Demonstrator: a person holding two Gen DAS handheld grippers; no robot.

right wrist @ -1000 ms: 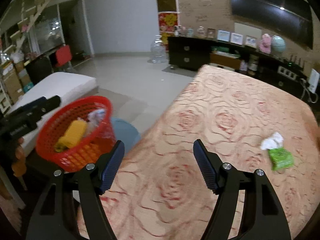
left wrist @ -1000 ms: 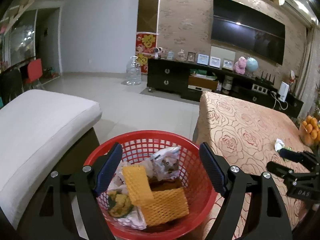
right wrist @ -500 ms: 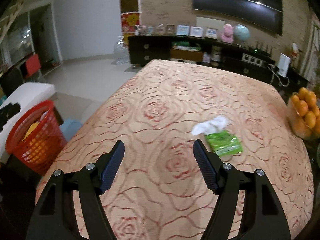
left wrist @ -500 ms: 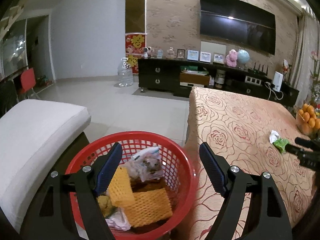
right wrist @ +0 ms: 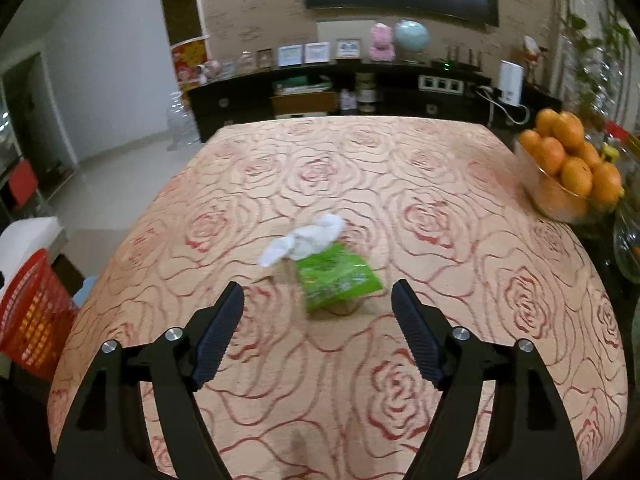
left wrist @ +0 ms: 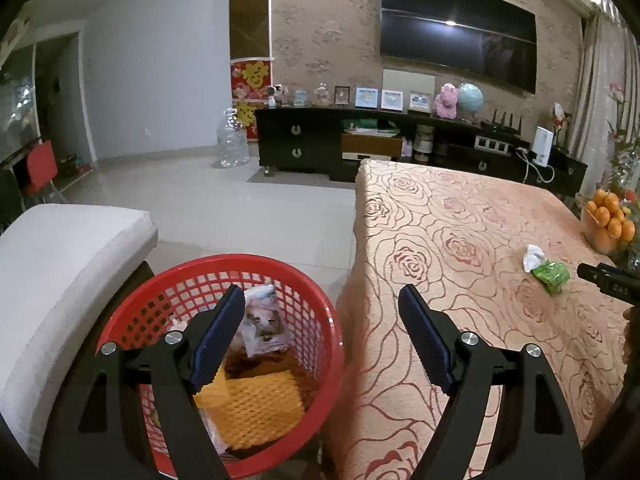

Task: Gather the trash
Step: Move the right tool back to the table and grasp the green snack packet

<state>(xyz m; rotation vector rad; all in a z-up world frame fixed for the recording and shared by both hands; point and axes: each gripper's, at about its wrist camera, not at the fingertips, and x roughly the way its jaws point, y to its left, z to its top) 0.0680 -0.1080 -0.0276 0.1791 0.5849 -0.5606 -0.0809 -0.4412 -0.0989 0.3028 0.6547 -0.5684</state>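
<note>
Right gripper (right wrist: pixel 316 332) jaws opening, empty. The green wrapper (right wrist: pixel 336 276) with white tissue (right wrist: pixel 304 238) lies mid-table just ahead, its long axis skewed across the jaws. Left gripper (left wrist: pixel 322 336) is spread, empty, over the red basket (left wrist: pixel 280 268), farther off.

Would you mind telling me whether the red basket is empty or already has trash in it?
It already has trash in it. Inside the red basket lie yellow foam netting and a crumpled printed wrapper, seen from the left wrist.

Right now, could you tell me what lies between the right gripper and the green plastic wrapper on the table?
Only bare rose-patterned tablecloth separates the right gripper from the green plastic wrapper, as the right wrist view shows.
</note>
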